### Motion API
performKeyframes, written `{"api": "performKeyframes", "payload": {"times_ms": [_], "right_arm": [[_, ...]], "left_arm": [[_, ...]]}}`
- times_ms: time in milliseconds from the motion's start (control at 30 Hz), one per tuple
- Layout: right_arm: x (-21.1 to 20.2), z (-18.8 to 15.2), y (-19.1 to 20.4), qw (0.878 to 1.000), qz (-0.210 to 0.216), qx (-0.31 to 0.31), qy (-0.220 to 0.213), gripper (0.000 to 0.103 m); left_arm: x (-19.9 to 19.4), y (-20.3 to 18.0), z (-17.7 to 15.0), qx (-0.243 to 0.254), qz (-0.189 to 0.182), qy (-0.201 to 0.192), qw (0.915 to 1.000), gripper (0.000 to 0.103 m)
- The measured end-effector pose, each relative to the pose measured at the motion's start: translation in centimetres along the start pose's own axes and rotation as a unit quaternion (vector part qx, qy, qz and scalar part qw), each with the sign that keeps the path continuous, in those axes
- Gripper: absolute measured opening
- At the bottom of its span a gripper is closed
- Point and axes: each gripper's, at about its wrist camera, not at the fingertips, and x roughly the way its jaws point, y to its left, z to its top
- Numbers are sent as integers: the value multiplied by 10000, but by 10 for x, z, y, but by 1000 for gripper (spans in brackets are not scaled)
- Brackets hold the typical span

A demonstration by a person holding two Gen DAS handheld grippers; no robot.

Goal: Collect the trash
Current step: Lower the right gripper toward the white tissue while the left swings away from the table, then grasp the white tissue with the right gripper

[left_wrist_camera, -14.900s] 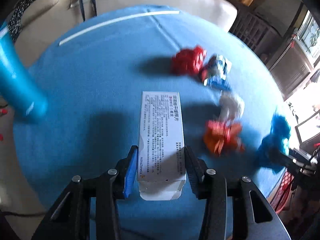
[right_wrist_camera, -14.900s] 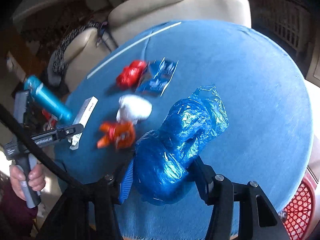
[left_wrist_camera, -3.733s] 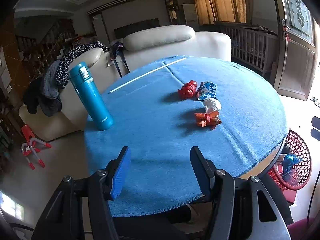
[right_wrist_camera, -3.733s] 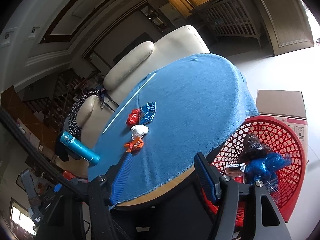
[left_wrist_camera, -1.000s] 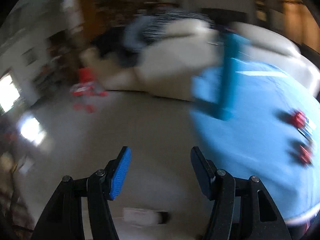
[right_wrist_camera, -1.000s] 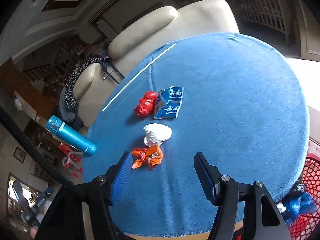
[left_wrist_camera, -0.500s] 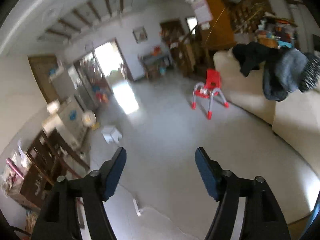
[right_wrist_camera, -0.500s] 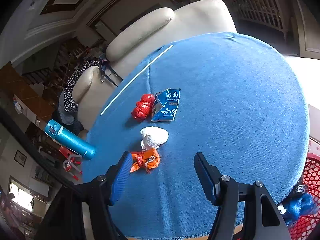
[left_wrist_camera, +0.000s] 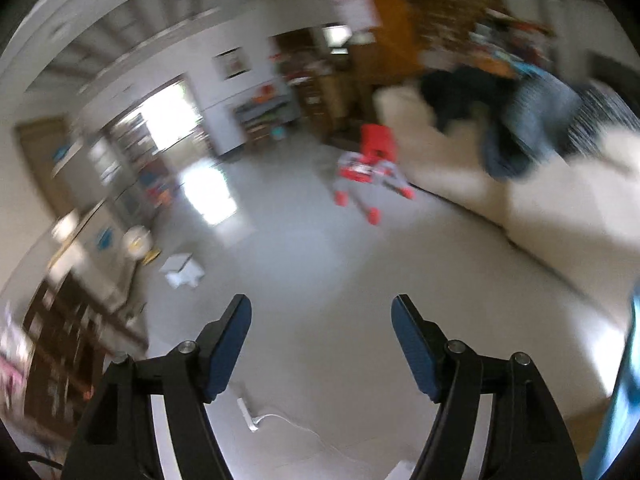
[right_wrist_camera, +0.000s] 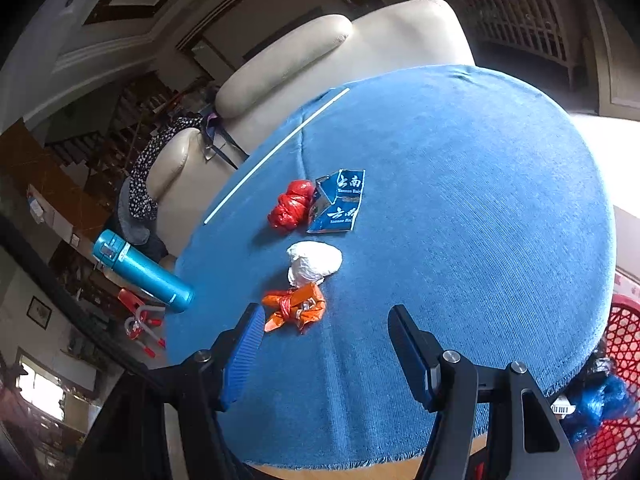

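The right gripper [right_wrist_camera: 322,330] hangs over the near edge of the counter [right_wrist_camera: 460,200], its fingers apart and empty. Just beyond them lies the orange wrapper [right_wrist_camera: 294,307], the landmark here; its long axis runs across the view, left to right, and its twisted ends point to the left finger. Behind the orange wrapper, almost touching it, sits the white wad [right_wrist_camera: 314,262]. Farther behind are the red wad [right_wrist_camera: 291,205] and, touching its right side, the torn blue packet [right_wrist_camera: 338,202], which lies flat. Far to the right of the orange wrapper, below the counter edge, the red basket [right_wrist_camera: 622,344] already holds a blue bag.

The left gripper [left_wrist_camera: 322,340], fingers apart and empty, has turned away from the counter a second ago and now faces the blurred floor. So I judge that four pieces are left, and the orange wrapper is the nearest to take.
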Motion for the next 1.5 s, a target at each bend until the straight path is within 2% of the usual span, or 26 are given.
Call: {"api": "performKeyframes", "payload": {"times_ms": [33,67,133,200,233,300,333,433,500,533,600,667,800,900,1033,1100,1200,1333,1400,1467,1500], "right_arm": [[0,1,-1,10000,22,27,-9,68],[-2,2,0,10000,47,25,-43,68],[-6,3,2,9999,65,-41,-119,68],[-9,3,2,9998,79,-70,-149,68],[-10,2,1,9998,72,-52,-160,68],[-10,2,-5,9999,66,52,-133,68],[-10,1,-8,9998,81,115,-115,68],[-8,3,-14,9997,93,220,-66,68],[-3,5,-16,9997,70,222,15,68],[0,6,-17,9997,70,237,54,68],[10,10,-18,9994,146,264,170,68],[26,15,-15,9989,156,184,405,67],[59,26,-4,9974,249,62,677,67],[81,38,7,9970,268,-73,722,67],[115,54,22,9960,182,-263,831,67],[137,56,27,9940,-42,-412,1014,66],[160,53,26,9896,-240,-445,1348,51],[158,50,23,9901,-256,-523,1278,44],[145,51,17,9931,-127,-396,1097,44],[127,50,8,9949,-123,-353,932,44],[115,49,2,9958,-157,-323,842,44]], "left_arm": [[-3,-19,-7,193,-148,7,9997,73],[-11,-49,-29,515,-391,2,9979,73],[-30,-102,-65,1068,-863,-24,9905,73],[-50,-140,-85,1386,-1239,-112,9825,73],[-67,-168,-98,1593,-1572,-190,9744,73],[-94,-208,-116,1933,-2016,-357,9595,73],[-104,-221,-118,2025,-2136,-442,9547,73],[-144,-271,-138,2435,-2792,-665,9264,73],[-173,-307,-155,2711,-3274,-721,9023,73],[-183,-320,-161,2820,-3450,-745,8921,73],[-201,-338,-180,2996,-3664,-795,8773,73],[-218,-360,-195,3184,-3981,-793,8566,73],[-233,-382,-215,3344,-4398,-603,8313,73],[-239,-398,-228,3428,-4608,-427,8175,73],[-244,-409,-244,3576,-4715,-247,8058,73],[-247,-413,-249,3621,-4763,-242,8009,73],[-244,-420,-251,3664,-4829,-189,7951,73],[-245,-436,-254,3723,-4944,-52,7855,73],[-249,-445,-256,3788,-5068,-4,7744,73],[-258,-458,-261,3956,-5206,-32,7566,73],[-261,-462,-264,4022,-5243,-43,7506,73]]}}
